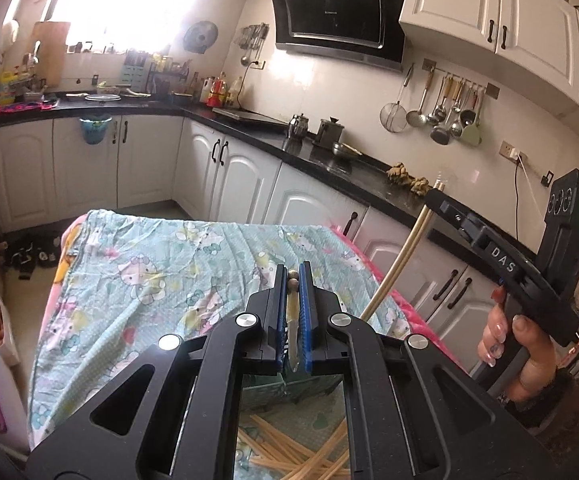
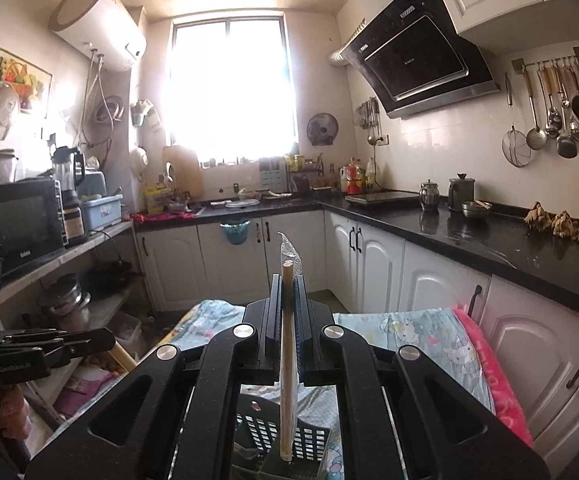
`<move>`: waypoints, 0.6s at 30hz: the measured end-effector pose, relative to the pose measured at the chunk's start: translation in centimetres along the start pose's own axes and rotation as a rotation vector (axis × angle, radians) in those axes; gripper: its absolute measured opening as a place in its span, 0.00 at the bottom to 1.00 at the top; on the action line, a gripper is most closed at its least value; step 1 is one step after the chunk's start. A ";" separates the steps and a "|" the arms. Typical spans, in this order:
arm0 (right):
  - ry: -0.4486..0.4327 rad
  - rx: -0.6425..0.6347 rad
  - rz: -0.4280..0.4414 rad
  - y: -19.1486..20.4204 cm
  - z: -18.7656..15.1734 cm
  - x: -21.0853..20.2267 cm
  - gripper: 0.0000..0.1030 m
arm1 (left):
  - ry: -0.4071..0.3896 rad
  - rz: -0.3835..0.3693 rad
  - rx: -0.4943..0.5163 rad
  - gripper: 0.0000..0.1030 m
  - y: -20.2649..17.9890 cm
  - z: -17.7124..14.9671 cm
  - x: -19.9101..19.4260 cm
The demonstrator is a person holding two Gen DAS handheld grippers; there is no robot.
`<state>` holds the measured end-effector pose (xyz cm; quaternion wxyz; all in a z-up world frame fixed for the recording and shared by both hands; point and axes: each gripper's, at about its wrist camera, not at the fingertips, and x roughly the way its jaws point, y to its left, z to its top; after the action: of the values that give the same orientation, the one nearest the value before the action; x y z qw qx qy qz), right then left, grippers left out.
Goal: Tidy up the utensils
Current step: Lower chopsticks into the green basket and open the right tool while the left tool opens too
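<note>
In the left wrist view my left gripper (image 1: 292, 276) is shut on a slim metal utensil (image 1: 292, 332) that stands edge-on between the blue pads (image 1: 306, 312), its round end at the tips. A heap of loose pale chopsticks (image 1: 289, 454) lies on the cloth beneath it. My right gripper (image 2: 288, 282) is shut on a pale pair of chopsticks in a clear sleeve (image 2: 287, 344), held upright over a black perforated basket (image 2: 309, 440). From the left wrist the right gripper (image 1: 435, 200) shows at the right with those wrapped chopsticks (image 1: 399, 258) slanting down. The left gripper (image 2: 107, 340) shows at far left.
A light-blue cartoon cloth (image 1: 149, 272) covers the table, with a pink blanket edge (image 2: 497, 376) on its right. White cabinets under a black counter (image 2: 469, 240) run behind and to the right. Shelves with a microwave (image 2: 17, 220) stand left. Ladles hang on the wall (image 1: 445, 112).
</note>
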<state>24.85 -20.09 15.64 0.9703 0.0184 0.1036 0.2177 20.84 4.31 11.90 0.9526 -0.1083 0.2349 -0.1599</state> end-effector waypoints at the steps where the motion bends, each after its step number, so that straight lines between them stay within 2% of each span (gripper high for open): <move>1: 0.008 -0.001 0.000 0.0 -0.4 0.3 0.05 | 0.003 0.000 0.002 0.03 -0.1 -0.2 0.3; 10: 0.078 -0.001 -0.034 0.3 -2.8 2.6 0.06 | 0.029 -0.001 -0.008 0.03 -0.1 -1.5 2.4; 11: 0.084 0.003 -0.039 0.3 -3.0 2.8 0.08 | 0.032 -0.002 -0.011 0.03 0.0 -1.6 2.5; 13: 0.095 0.011 -0.044 0.2 -3.3 2.9 0.22 | 0.035 0.003 -0.019 0.04 0.2 -1.7 2.7; 14: 0.095 0.014 -0.049 0.2 -3.5 2.9 0.28 | 0.035 0.006 -0.022 0.08 0.2 -1.8 2.7; 15: 0.094 0.015 -0.048 0.2 -3.7 2.8 0.28 | 0.036 0.008 -0.026 0.11 0.4 -1.9 2.6; 17: 0.097 0.017 -0.048 0.3 -3.9 2.5 0.28 | 0.038 0.015 -0.033 0.24 0.6 -2.1 2.6; 18: 0.098 0.019 -0.047 0.1 -4.0 2.3 0.29 | 0.036 0.022 -0.033 0.26 0.7 -2.2 2.5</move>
<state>26.04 -19.05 11.28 0.9687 0.0147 0.1534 0.1944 22.03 3.84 8.79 0.9481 -0.1187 0.2557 -0.1473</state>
